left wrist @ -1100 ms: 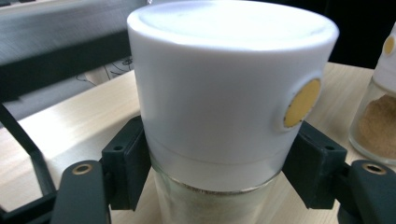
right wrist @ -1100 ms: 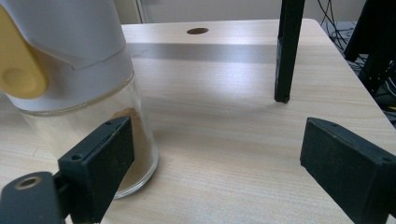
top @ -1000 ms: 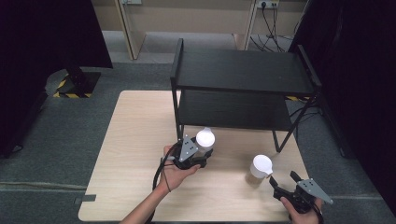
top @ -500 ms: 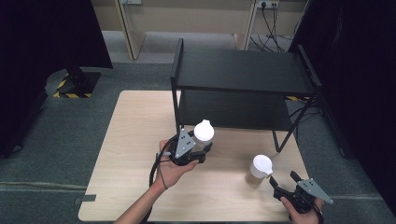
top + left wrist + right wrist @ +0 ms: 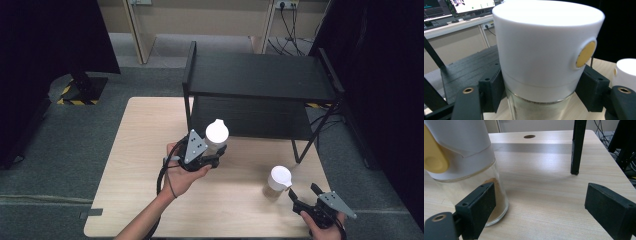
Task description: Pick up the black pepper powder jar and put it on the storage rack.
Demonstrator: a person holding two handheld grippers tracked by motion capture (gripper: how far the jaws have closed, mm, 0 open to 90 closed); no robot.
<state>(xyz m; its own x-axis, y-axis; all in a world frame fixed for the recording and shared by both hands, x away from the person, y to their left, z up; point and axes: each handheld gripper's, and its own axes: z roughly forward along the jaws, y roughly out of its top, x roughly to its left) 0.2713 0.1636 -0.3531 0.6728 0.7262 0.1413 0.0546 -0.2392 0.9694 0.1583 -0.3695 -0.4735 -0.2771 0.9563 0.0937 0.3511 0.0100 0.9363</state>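
Note:
My left gripper point(image 5: 216, 150) is shut on a glass jar with a white lid point(image 5: 217, 132), held upright above the table in front of the black shelf point(image 5: 260, 77). In the left gripper view both pads clamp the jar point(image 5: 544, 57) just under its lid, which bears a yellow round tab. A second white-lidded jar point(image 5: 279, 179) with brown powder stands on the table at the right. My right gripper point(image 5: 304, 196) lies open just right of it, near the front edge. In the right gripper view this jar point(image 5: 466, 167) stands next to the left pad, outside the gap between the jaws.
The wooden table point(image 5: 140, 150) carries the two-level black shelf at its back half; one shelf leg point(image 5: 577, 147) stands close ahead of my right gripper. Dark curtains hang at both sides. A cable trails from the left gripper along the forearm.
My left gripper has lifted its jar upward and slightly toward the shelf. The right gripper and the second jar have stayed where they were.

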